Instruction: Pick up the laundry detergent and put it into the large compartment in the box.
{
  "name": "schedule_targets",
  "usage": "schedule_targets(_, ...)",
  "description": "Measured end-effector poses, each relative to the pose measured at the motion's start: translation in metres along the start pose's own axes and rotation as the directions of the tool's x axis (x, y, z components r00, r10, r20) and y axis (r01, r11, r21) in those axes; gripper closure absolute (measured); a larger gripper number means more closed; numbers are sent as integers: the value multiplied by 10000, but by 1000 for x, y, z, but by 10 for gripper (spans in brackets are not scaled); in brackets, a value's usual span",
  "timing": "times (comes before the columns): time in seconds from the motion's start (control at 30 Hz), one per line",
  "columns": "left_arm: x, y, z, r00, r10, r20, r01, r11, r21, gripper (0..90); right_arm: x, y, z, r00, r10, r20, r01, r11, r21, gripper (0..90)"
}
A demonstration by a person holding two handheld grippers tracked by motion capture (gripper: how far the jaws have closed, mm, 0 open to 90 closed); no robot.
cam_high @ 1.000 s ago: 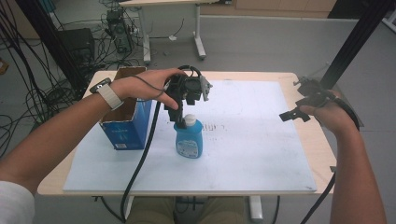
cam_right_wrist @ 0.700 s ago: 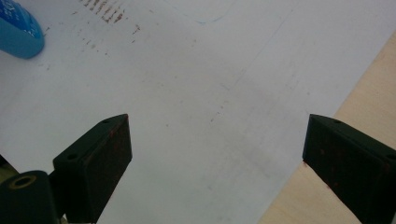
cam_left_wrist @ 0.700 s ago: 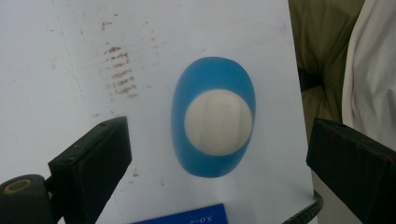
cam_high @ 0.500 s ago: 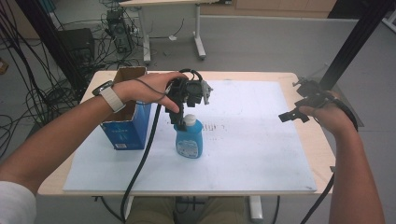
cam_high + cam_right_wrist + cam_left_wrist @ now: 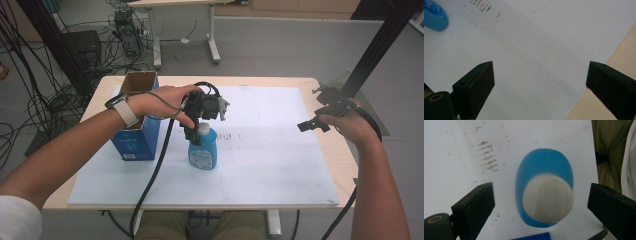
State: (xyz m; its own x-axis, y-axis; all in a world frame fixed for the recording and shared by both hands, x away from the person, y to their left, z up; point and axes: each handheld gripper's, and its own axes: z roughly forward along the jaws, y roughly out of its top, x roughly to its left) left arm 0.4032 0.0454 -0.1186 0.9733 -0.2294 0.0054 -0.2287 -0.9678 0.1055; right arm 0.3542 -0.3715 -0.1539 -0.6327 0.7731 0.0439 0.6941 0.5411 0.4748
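Barely shifting since earlier, you are hovering the wide-open, empty left gripper (image 5: 196, 131) over the blue bottle (image 5: 202, 150) mid-desk (image 5: 310, 175), poised for grasping.

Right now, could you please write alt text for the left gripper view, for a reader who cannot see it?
Seen from straight above, a blue bottle with a white cap stands on a white sheet between the wide-open black jaws of the left gripper, which do not touch it. Faint brown smudges mark the sheet beside it.
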Motion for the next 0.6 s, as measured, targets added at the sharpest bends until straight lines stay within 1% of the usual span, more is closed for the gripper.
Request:
schedule_targets(0.37,0,5,10,9999,100,49,-101,9999,135,78,-1,-2,0,10000,50,-15,-50,10000,-12,81)
schedule_targets(0.4,0,5,11,10000,44,67,-45,9999,158,78,-1,-2,0,10000,51,-7,-51,10000,6,81)
schedule_targets(0.43,0,5,12,10000,92,33,-93,9998,184,78,-1,-2,0,10000,59,-8,-59,10000,0,81)
schedule_targets(0.6,1,5,14,10000,69,29,-69,9998,185,80,-1,-3,1,10000,52,-16,-52,10000,11,81)
